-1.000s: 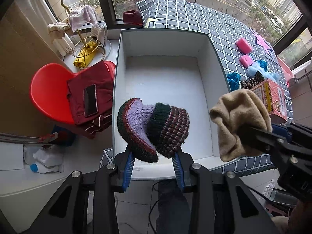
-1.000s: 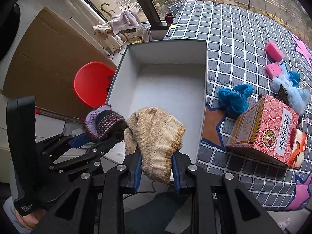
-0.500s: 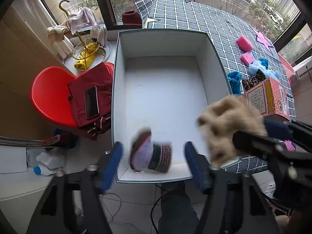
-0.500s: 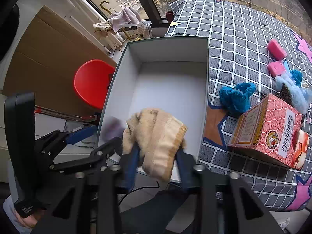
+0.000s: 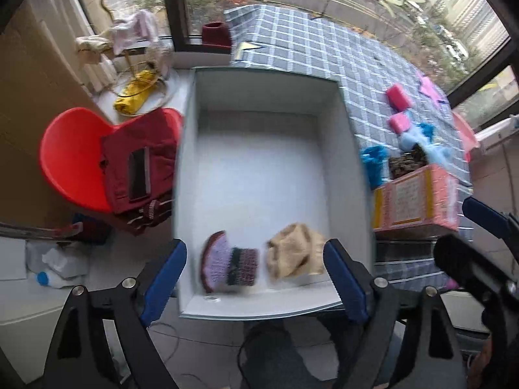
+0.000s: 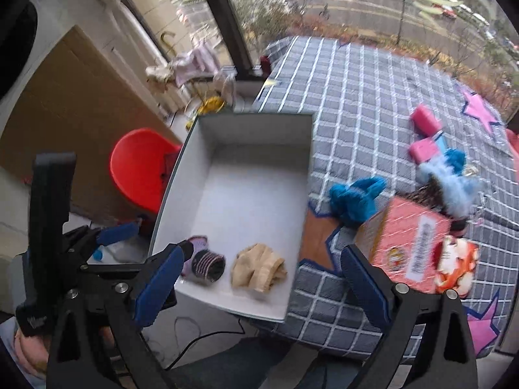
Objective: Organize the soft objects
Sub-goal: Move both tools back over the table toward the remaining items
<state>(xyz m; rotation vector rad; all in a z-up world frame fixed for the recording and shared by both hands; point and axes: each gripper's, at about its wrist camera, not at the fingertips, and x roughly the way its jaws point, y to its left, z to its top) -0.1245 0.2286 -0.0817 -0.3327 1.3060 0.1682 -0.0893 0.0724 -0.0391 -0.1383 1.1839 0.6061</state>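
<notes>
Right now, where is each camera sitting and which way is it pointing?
Left wrist: on the left gripper, looking steeply down into the white box; its own opening blue fingers show, with the right gripper at the edge.
Right wrist: on the right gripper, facing down at the box and checked cloth.
Shared: striped hat, beige hat.

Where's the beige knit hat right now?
In both wrist views, the beige hat lies in the white box, near its front edge, right of the purple hat.

Red chair (image 5: 69,159) left of the desk, draped with a dark red garment (image 5: 139,159) (phone (image 5: 138,173) on top); yellow umbrella (image 5: 134,95) by the window; plastic bottle (image 5: 60,269) on the floor.
</notes>
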